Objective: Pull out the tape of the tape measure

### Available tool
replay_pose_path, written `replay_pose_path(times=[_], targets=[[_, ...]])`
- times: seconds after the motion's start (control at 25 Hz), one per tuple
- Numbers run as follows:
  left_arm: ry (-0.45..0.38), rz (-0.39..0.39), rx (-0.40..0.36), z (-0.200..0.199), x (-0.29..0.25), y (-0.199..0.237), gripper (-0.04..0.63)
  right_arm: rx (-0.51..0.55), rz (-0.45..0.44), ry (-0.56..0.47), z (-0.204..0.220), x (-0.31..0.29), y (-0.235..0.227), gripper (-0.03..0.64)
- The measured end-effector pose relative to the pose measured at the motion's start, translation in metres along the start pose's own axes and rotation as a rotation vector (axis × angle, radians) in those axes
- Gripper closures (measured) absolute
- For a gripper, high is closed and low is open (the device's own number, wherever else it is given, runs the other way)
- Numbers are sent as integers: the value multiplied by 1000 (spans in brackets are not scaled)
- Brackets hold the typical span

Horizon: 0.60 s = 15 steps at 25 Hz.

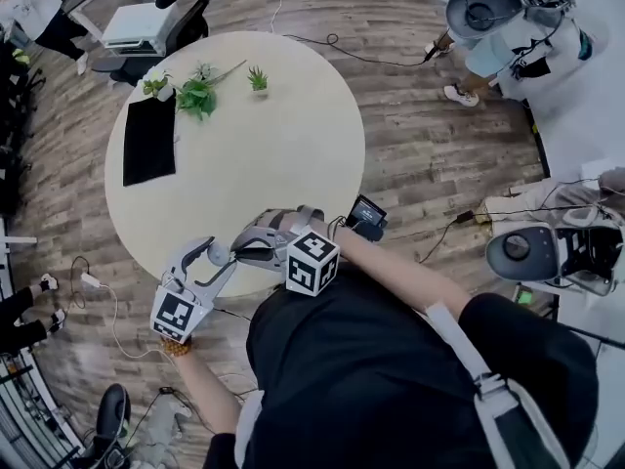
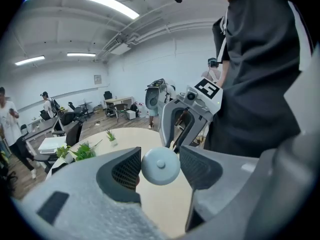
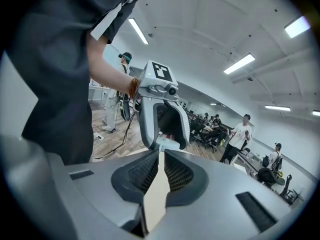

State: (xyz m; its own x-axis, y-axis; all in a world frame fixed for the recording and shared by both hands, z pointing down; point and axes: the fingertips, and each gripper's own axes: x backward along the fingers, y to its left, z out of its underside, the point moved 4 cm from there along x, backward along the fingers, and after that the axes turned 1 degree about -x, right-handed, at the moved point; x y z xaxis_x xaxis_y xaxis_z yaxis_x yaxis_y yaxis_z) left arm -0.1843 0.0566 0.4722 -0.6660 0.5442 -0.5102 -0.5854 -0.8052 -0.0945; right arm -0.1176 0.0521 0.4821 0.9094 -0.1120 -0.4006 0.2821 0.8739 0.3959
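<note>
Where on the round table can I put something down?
The middle and right side of the table are bare, from the plants and black cloth across to the right rim. It's crowded at the near edge, where the left gripper and right gripper are.

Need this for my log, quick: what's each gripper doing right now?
Left gripper: closed on the round grey tape measure.
Right gripper: open by a narrow gap, nothing between its pads.

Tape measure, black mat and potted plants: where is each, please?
tape measure (image 2: 160, 165): left gripper view, centre of round case.
black mat (image 1: 149, 141): head view, its middle.
potted plants (image 1: 198, 96): head view, biggest plant's leaves.
</note>
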Motion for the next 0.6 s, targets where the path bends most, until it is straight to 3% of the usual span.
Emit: replay_pose_path(times=[0.6], targets=[[83, 96, -21, 14, -16, -13, 342, -11, -110, 53, 13, -4, 18, 609]])
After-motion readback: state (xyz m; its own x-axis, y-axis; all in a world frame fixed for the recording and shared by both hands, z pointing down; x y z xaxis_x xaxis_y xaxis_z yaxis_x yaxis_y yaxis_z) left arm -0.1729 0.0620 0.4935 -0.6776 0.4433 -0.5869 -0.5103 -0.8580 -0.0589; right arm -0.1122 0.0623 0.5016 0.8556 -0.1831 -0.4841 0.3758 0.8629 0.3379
